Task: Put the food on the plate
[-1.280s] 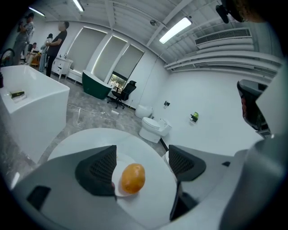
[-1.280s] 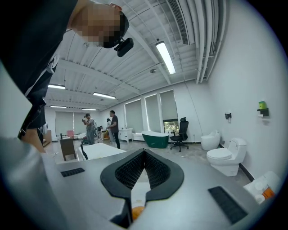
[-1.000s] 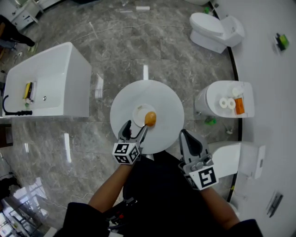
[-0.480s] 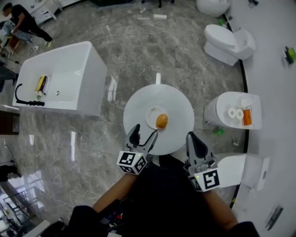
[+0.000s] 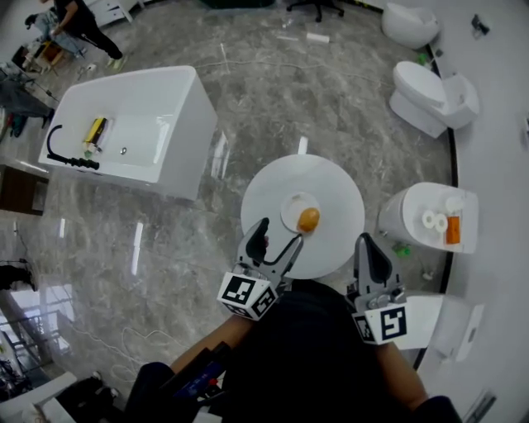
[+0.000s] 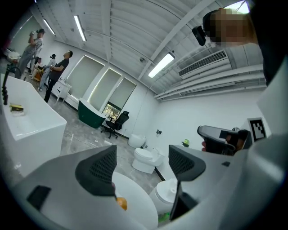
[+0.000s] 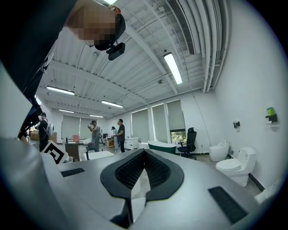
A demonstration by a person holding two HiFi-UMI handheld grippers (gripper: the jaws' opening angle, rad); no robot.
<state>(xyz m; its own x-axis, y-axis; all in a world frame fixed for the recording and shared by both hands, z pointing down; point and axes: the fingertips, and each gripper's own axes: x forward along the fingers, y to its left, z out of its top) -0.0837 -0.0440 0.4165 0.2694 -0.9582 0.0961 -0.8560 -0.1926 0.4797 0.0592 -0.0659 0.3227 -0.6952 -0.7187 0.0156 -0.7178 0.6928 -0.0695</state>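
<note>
An orange round piece of food [image 5: 308, 220] lies on a small white plate [image 5: 292, 207] in the middle of a round white table [image 5: 331, 190]. My left gripper [image 5: 276, 235] is open at the table's near edge, just short of the plate, with nothing between its fingers. In the left gripper view the food [image 6: 121, 204] peeks out below the left jaw, on the table [image 6: 135, 202]. My right gripper [image 5: 367, 245] is shut and empty, held at the table's near right edge. In the right gripper view [image 7: 143, 167] its pads meet and point up into the room.
A white bathtub [image 5: 132, 132] stands to the left on the marble floor. Toilets [image 5: 434, 95] line the right wall, the nearest one [image 5: 426, 219] bearing paper rolls and an orange item. People stand at the far left [image 5: 78, 25]. A desk chair [image 6: 118, 123] stands far back.
The head view has shifted, so the table and both grippers sit further right in frame. Both grippers have pulled slightly back from the plate. The food stays on the plate.
</note>
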